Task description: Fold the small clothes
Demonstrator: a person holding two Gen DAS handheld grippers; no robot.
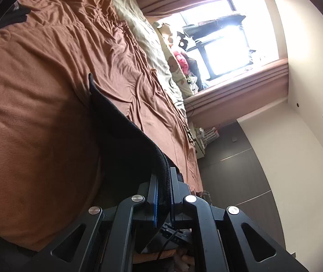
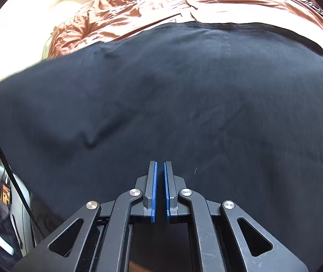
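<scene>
Left gripper (image 1: 163,181) clamped on thick hem of black garment (image 2: 172,95), lifting it clear of the brown bed (image 1: 36,113) for folding; right gripper (image 2: 160,170) nearly together, apparently empty.

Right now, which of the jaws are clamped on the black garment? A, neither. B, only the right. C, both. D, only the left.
D: the left gripper pinches a thick edge of the black garment between its jaws, while the right gripper is nearly closed, with only an empty slit showing.
</scene>
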